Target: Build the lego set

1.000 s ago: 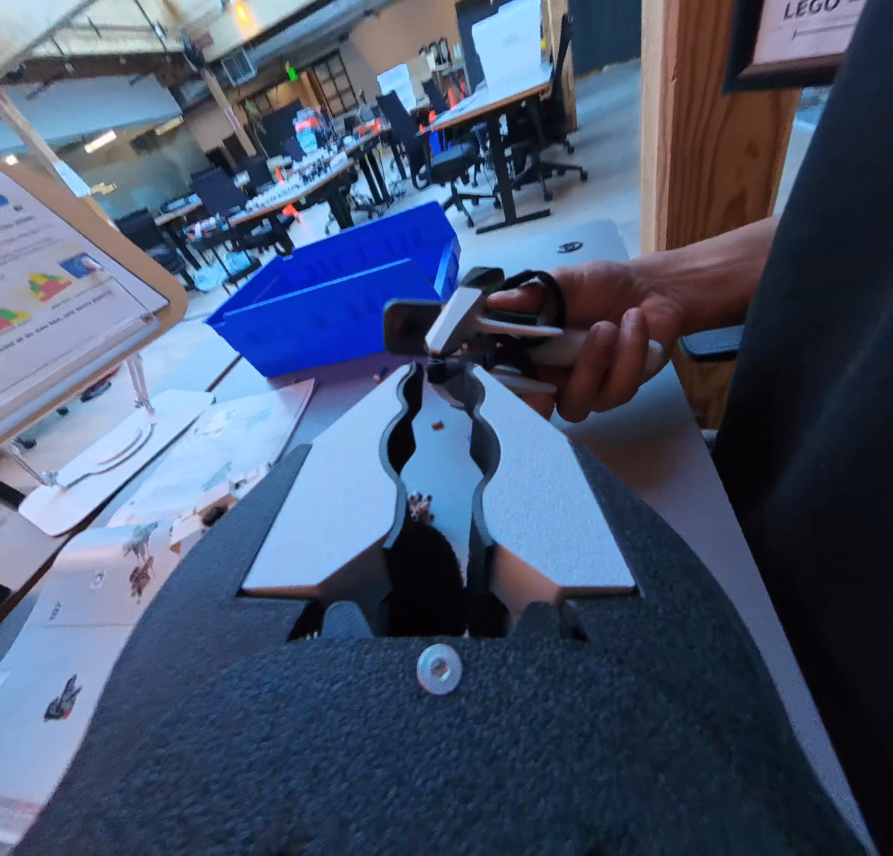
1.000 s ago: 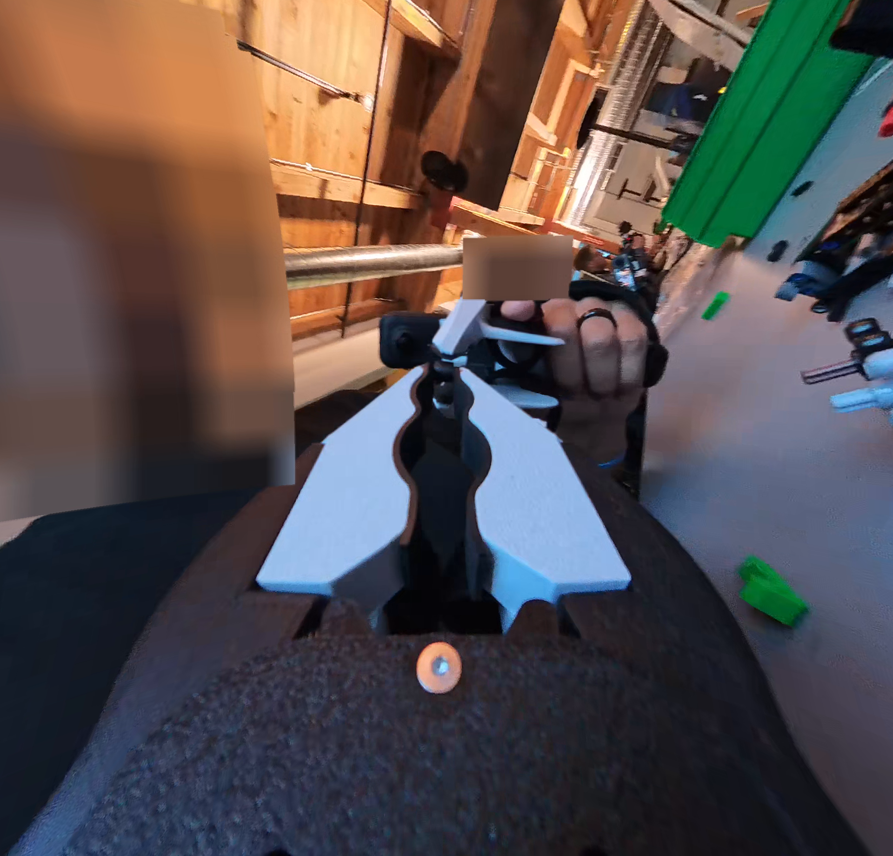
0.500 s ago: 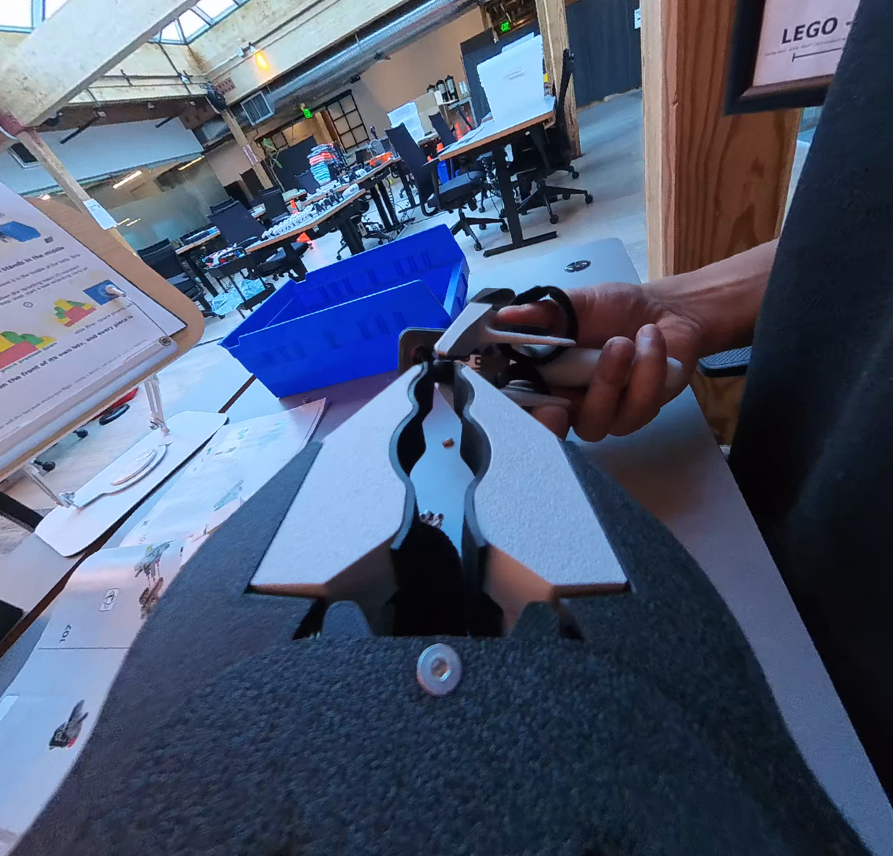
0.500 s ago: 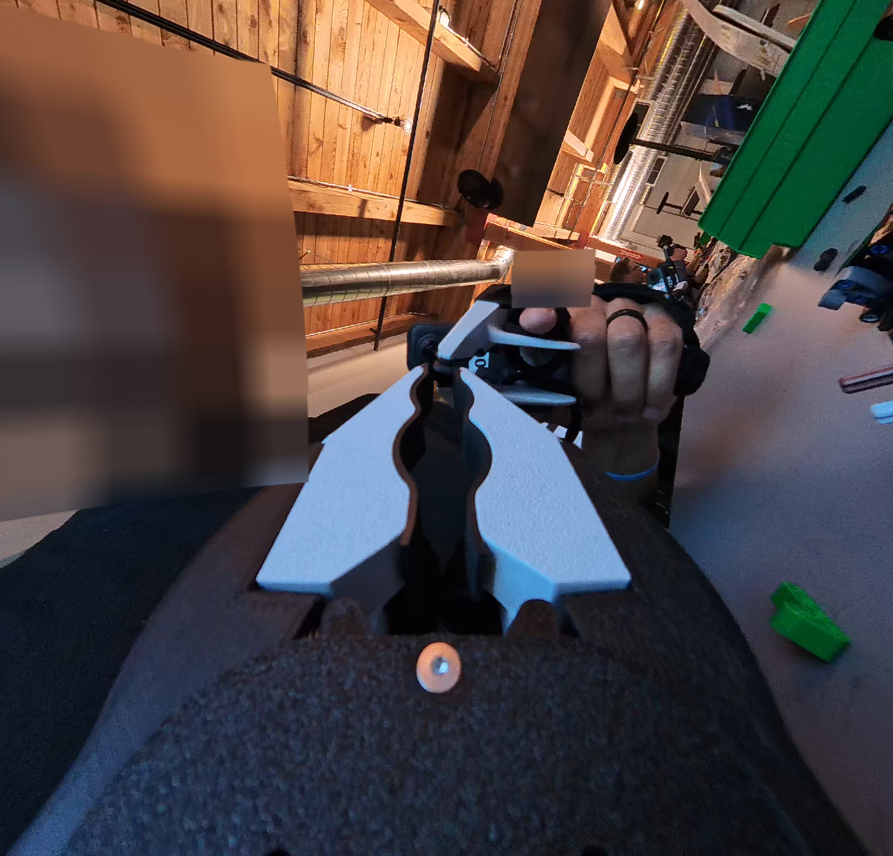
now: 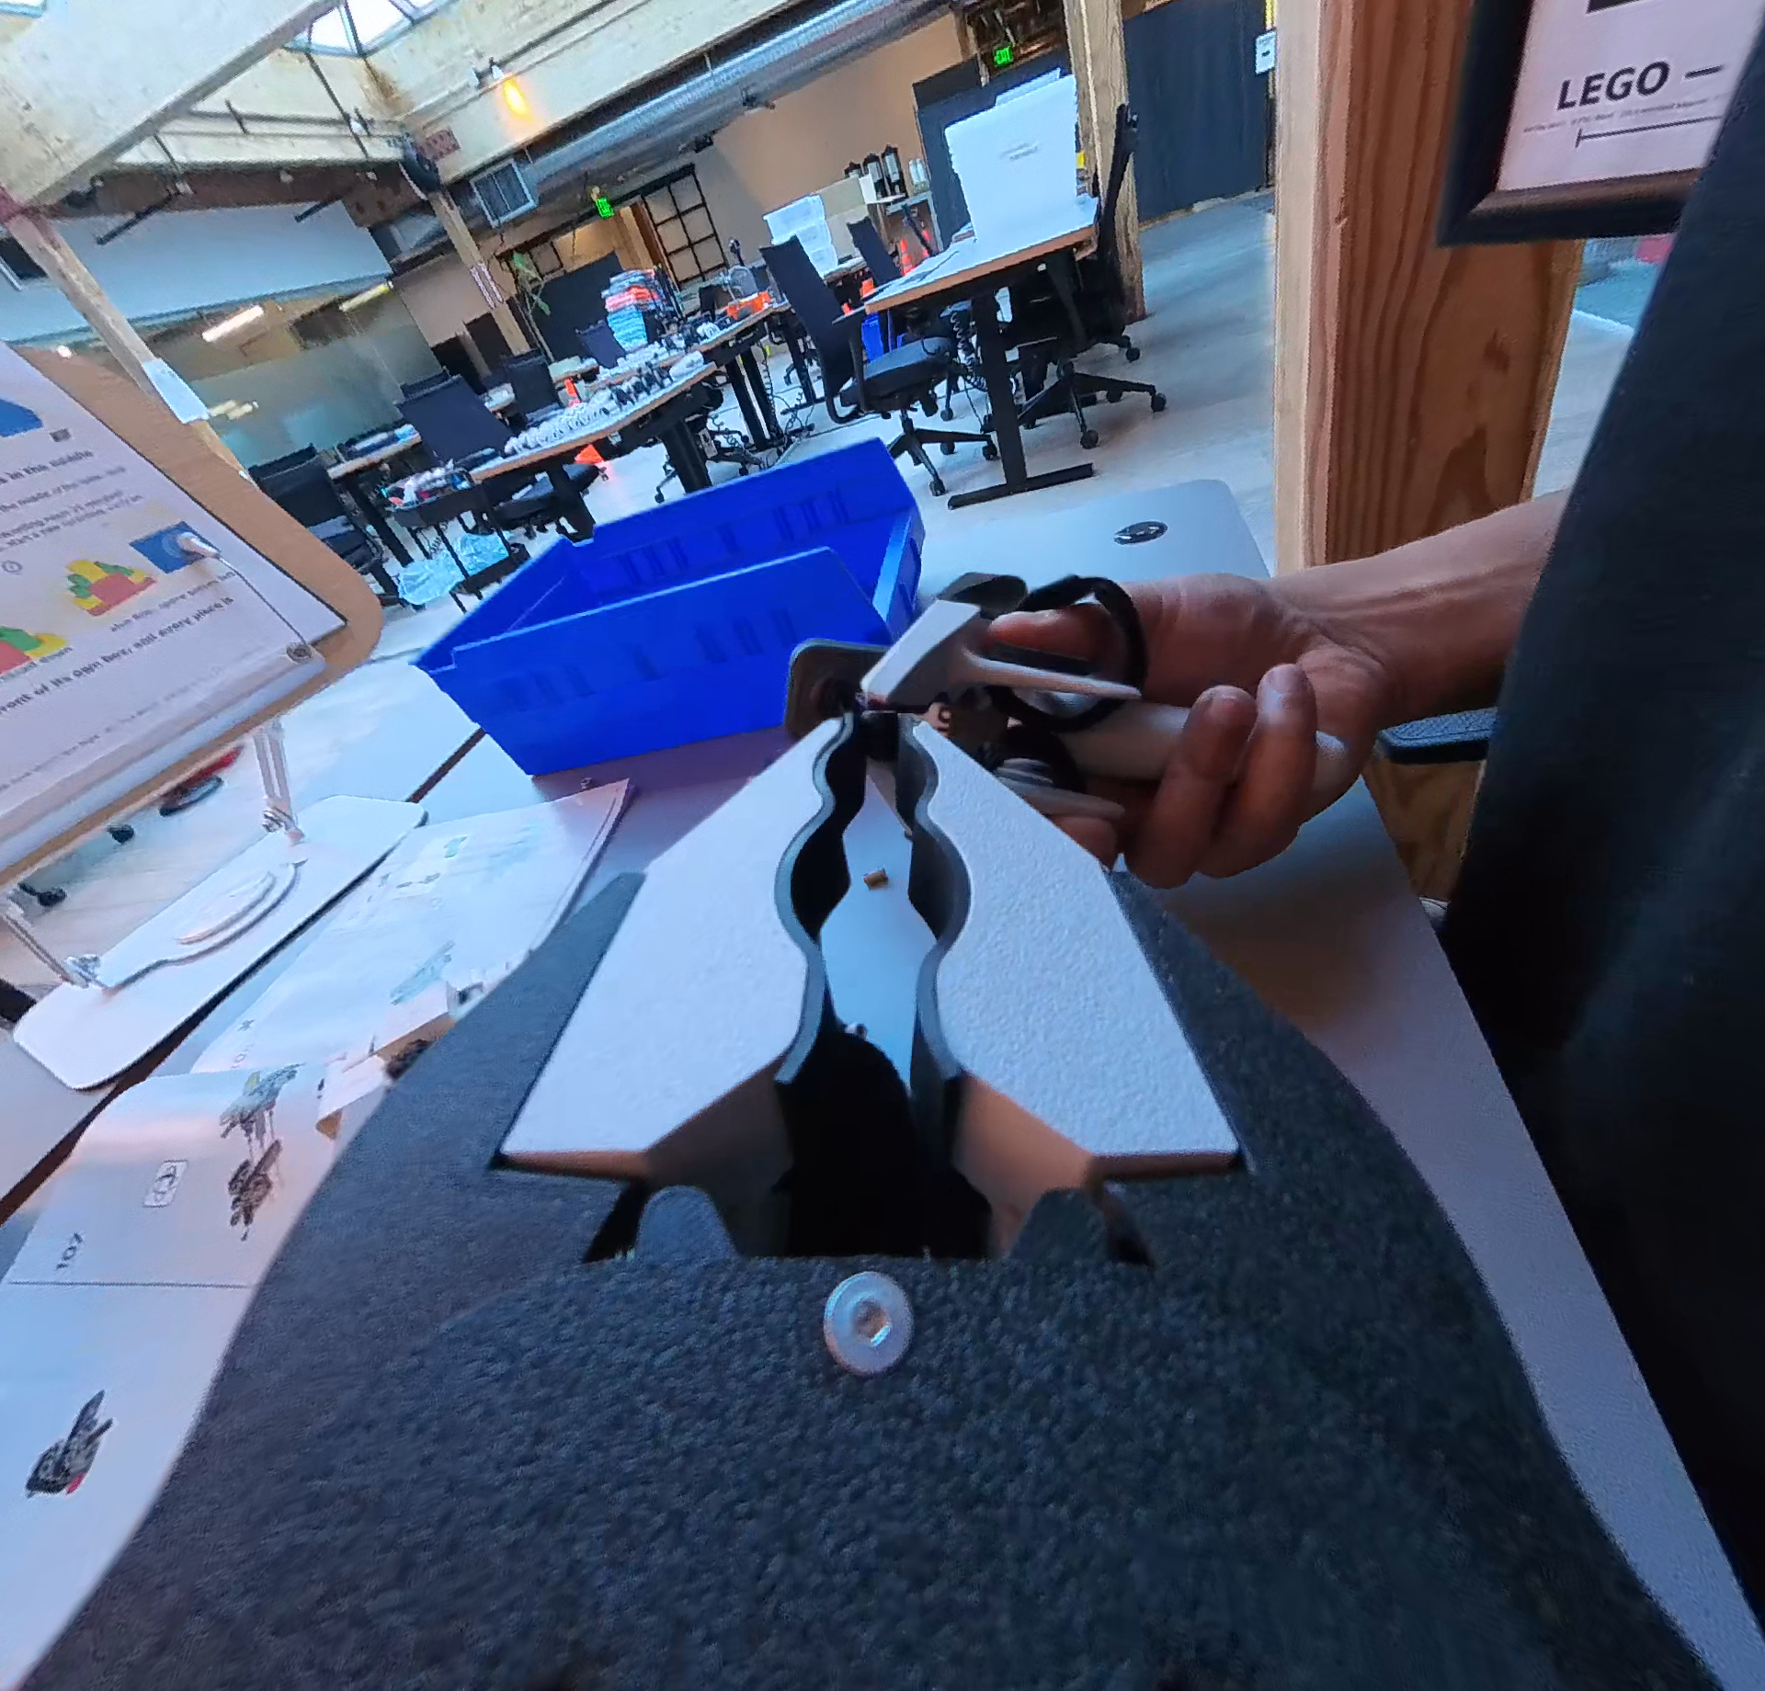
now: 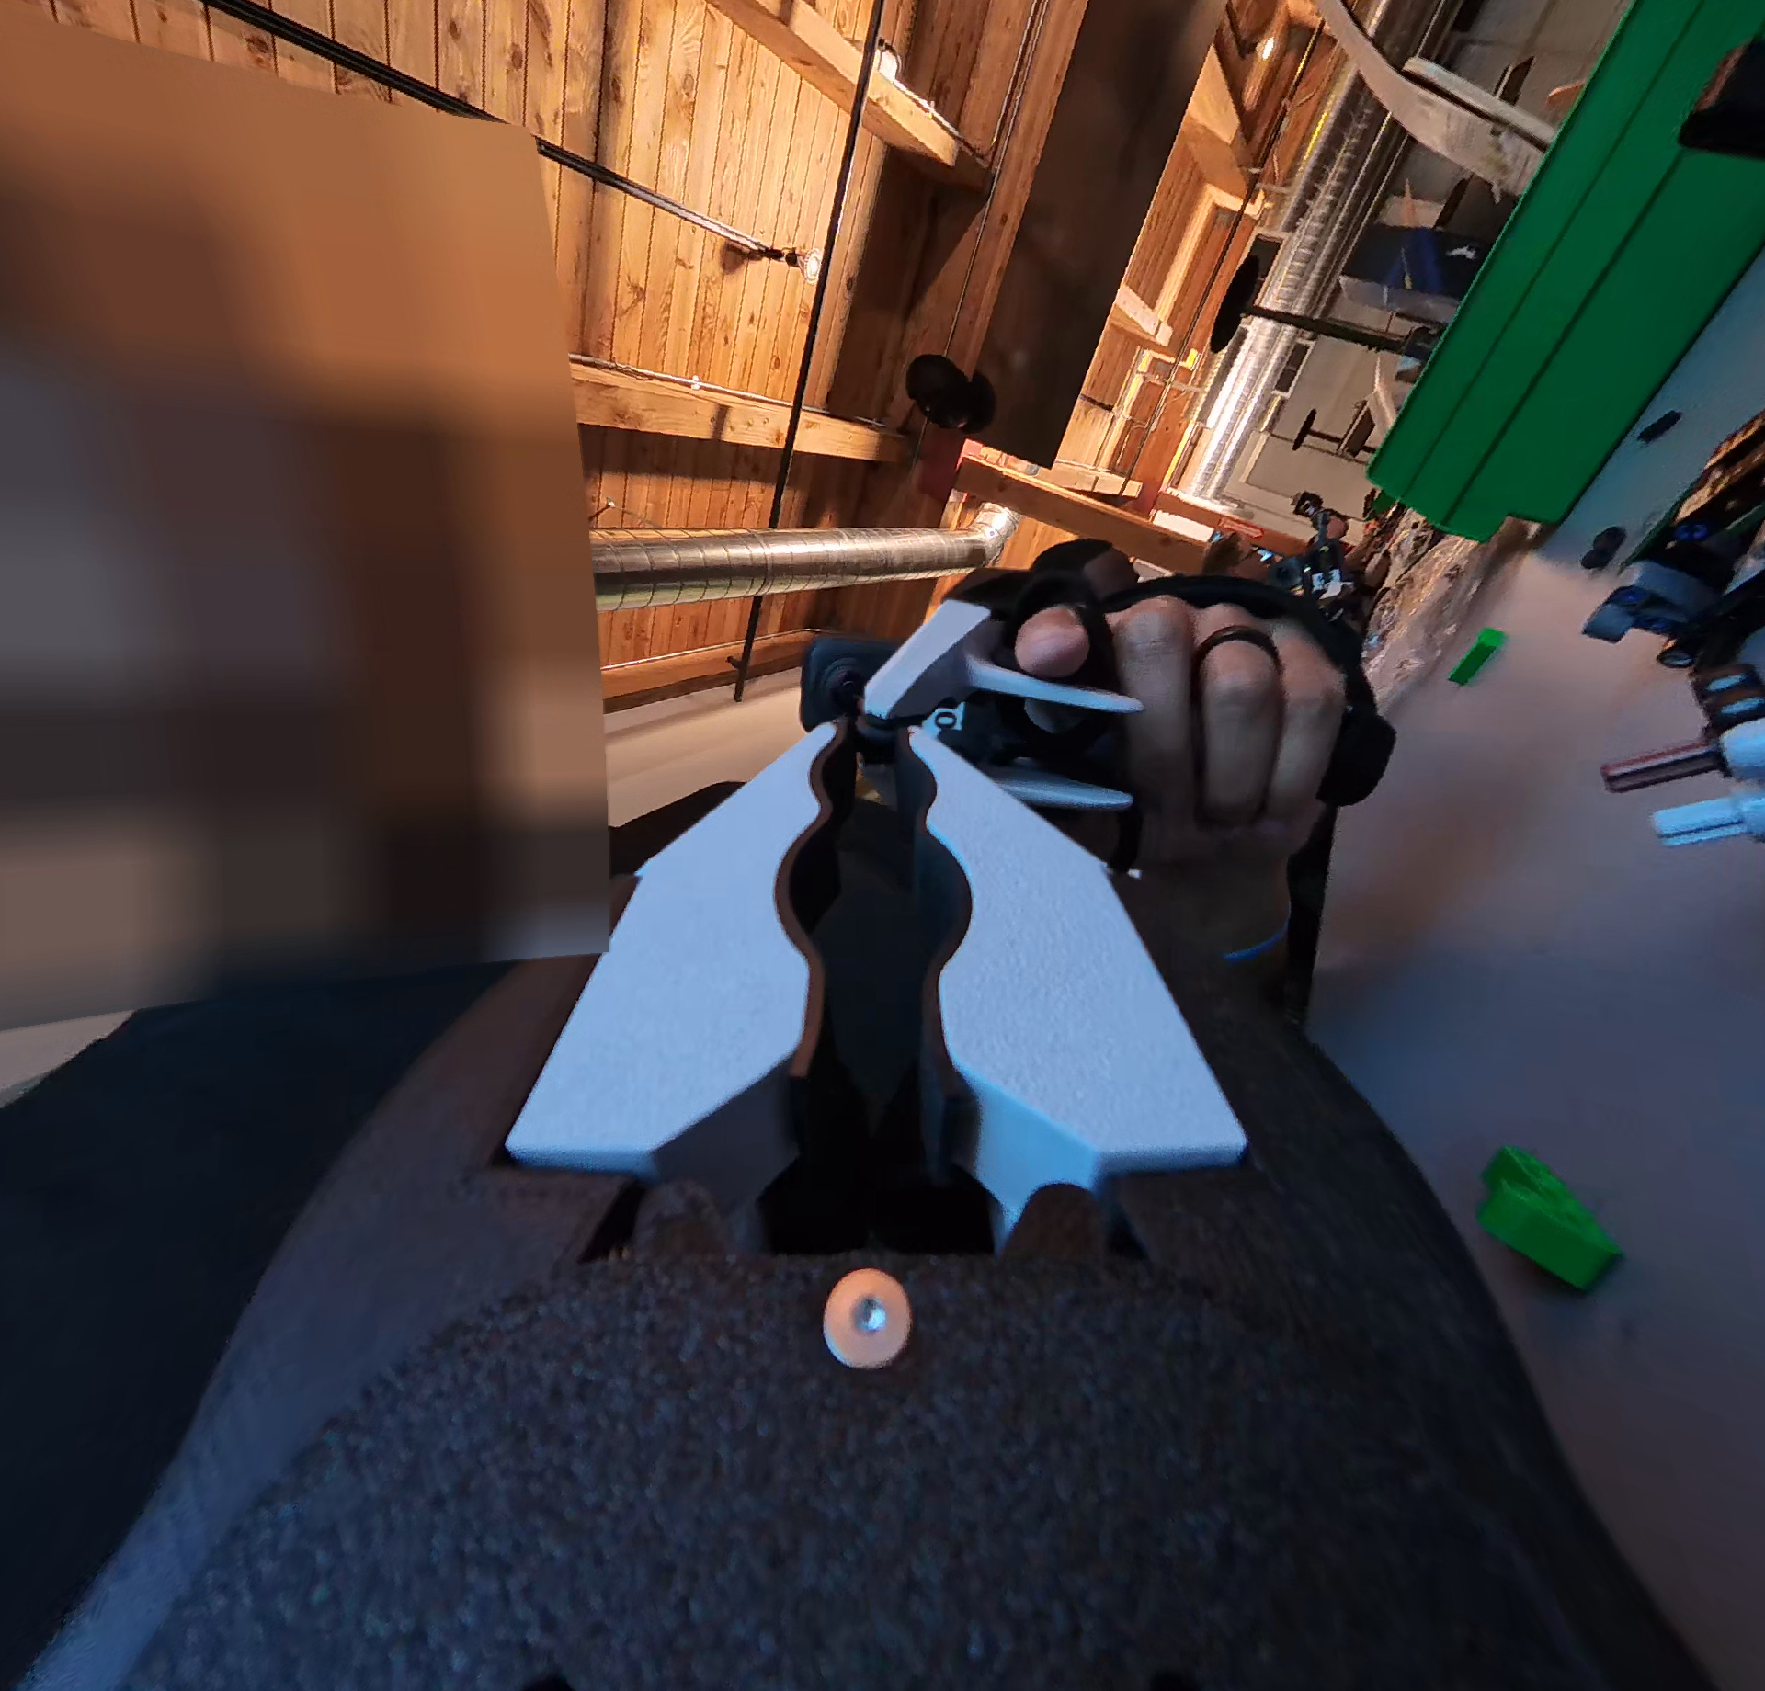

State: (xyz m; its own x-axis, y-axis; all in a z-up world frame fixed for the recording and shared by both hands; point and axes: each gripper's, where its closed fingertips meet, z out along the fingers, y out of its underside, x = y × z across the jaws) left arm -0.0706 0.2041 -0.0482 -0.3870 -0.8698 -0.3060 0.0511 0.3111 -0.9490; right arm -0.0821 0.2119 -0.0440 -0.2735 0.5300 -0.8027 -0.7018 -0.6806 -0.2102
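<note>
Left to right in the left wrist view: an instruction board on a stand [image 5: 143, 595], printed instruction sheets [image 5: 458, 891] on the grey tabletop [image 5: 1337, 977], a blue bin [image 5: 669, 623] at the far side, then the two grippers meeting tip to tip. The left gripper [image 5: 877, 738] and right gripper [image 6: 874, 738] are each nearly closed on a small dark piece at the tips (too small to identify; presumably lego), held above the tabletop. Judged step: mating two small parts in the air, and the next move calls for fine alignment and a steady, straight press.

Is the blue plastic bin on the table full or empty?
Cannot tell. The blue plastic bin stands upright on the grey table, but the left wrist view shows only its walls, not the inside floor.
</note>
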